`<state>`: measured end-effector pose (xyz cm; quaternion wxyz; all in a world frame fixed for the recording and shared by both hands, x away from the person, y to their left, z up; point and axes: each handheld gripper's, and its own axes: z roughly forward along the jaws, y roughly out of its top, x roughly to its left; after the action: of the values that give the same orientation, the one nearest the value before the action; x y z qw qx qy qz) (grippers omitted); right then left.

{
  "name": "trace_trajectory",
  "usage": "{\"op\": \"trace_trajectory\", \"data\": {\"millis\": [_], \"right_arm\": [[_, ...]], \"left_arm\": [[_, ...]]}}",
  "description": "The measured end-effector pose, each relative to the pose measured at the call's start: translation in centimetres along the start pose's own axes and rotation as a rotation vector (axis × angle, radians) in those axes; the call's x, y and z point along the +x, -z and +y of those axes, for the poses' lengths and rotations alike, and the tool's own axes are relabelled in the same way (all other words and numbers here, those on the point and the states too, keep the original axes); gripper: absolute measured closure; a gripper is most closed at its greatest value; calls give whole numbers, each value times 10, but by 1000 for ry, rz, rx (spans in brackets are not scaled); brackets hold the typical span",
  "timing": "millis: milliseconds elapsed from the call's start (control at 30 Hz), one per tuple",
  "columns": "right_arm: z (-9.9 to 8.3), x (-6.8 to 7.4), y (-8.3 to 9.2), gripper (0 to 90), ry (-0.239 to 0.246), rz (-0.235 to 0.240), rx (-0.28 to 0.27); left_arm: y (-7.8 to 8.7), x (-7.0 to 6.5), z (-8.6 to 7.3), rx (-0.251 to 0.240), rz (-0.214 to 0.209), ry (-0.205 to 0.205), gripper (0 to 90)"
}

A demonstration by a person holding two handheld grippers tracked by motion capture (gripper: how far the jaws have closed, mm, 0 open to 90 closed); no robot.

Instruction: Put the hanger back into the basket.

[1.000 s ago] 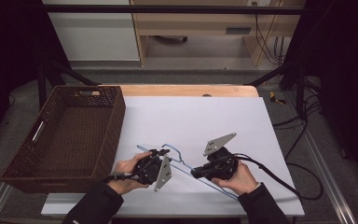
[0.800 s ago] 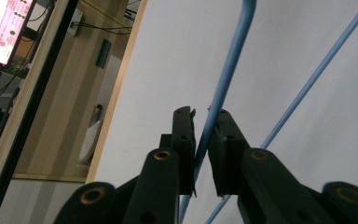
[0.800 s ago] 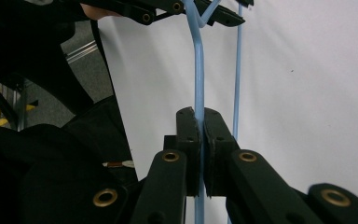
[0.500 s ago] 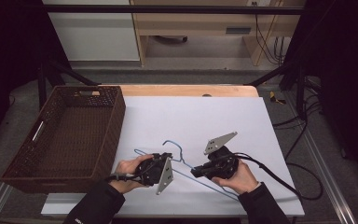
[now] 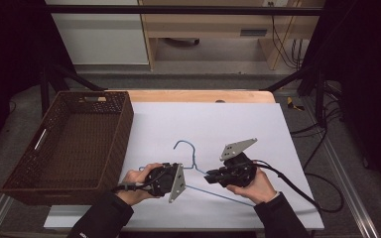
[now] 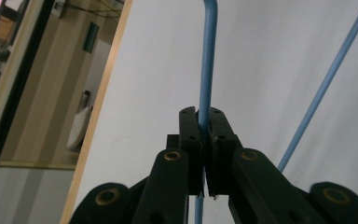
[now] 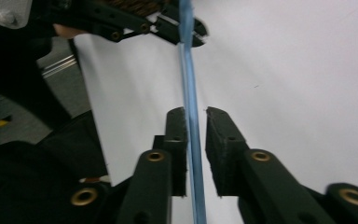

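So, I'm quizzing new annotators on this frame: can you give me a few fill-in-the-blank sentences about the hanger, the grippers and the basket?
1. The wire hanger on the white table is ____ in colour.
2. The left gripper is ____ on the hanger's wire.
3. The wire runs between the jaws of the right gripper, whose jaws stand ____.
4. The brown wicker basket at the table's left holds ____.

Missing words: blue; shut; open; nothing

1. I see the table [image 5: 238,124] evenly lit from above; surroundings dark.
2. Soft shadows under both hands.
3. Right gripper view: hanger [image 7: 189,88] blurred, jaws soft.
4. Left gripper view sharper, background defocused.
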<state>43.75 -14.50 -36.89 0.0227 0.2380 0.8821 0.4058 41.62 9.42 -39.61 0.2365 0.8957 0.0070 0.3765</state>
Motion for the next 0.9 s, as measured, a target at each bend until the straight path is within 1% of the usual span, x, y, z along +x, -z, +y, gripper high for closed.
{"op": "trace_trajectory", "data": {"millis": [33, 67, 100, 133, 167, 200, 267, 333, 367, 400, 433, 467, 500, 533, 567, 600, 633, 700, 767, 833, 900], "right_arm": [[0, -1, 3, 707, 6, -27, -24], [0, -1, 5, 685, 10, -48, -38], [0, -2, 9, 655, 15, -74, -51], [0, -3, 12, 603, 16, -92, -74], [-2, -4, 15, 558, 28, -128, -113], [-3, -5, 18, 532, 39, -158, -125], [-5, -8, 23, 448, 29, -200, -152], [-8, -12, 28, 375, 22, -250, -184], [-10, -14, 30, 328, 19, -277, -199], [-12, -16, 33, 314, 22, -303, -215], [-14, -19, 35, 311, 13, -319, -229], [-17, -21, 38, 287, 1, -331, -247], [-19, -23, 39, 258, -4, -340, -264], [-22, -25, 42, 236, -14, -349, -279], [-25, -27, 45, 219, -23, -362, -297], [-29, -28, 47, 200, -33, -377, -317], [-32, -29, 48, 175, -41, -387, -328], [-40, -31, 52, 152, -60, -407, -335], [-48, -32, 54, 132, -81, -423, -330], [-56, -32, 56, 126, -90, -434, -334], [-63, -33, 58, 118, -106, -434, -336]], "left_arm": [[1, 2, 1, 21, -1, -1, 869], [1, 3, 2, 36, -1, 13, 869], [0, 5, 2, 43, -8, 39, 869], [-1, 7, 3, 54, -8, 73, 869], [-2, 8, 3, 54, -15, 109, 869], [-3, 9, 4, 60, -16, 128, 869], [-4, 12, 6, 91, -12, 158, 869], [-6, 16, 8, 117, -22, 194, 869], [-6, 17, 9, 123, -14, 203, 869], [-6, 18, 10, 138, -12, 213, 869], [-7, 20, 11, 150, -7, 226, 869], [-7, 22, 12, 162, -9, 233, 869], [-8, 24, 13, 173, -10, 253, 869], [-8, 24, 13, 173, -10, 253, 869], [-9, 29, 14, 195, -4, 293, 869], [-9, 31, 15, 204, 0, 301, 869], [-10, 33, 15, 212, 4, 319, 869], [-9, 36, 17, 225, 13, 335, 869], [-8, 41, 20, 241, 24, 350, 869], [-6, 46, 23, 254, 33, 368, 869], [-4, 50, 24, 260, 36, 380, 869]]}}
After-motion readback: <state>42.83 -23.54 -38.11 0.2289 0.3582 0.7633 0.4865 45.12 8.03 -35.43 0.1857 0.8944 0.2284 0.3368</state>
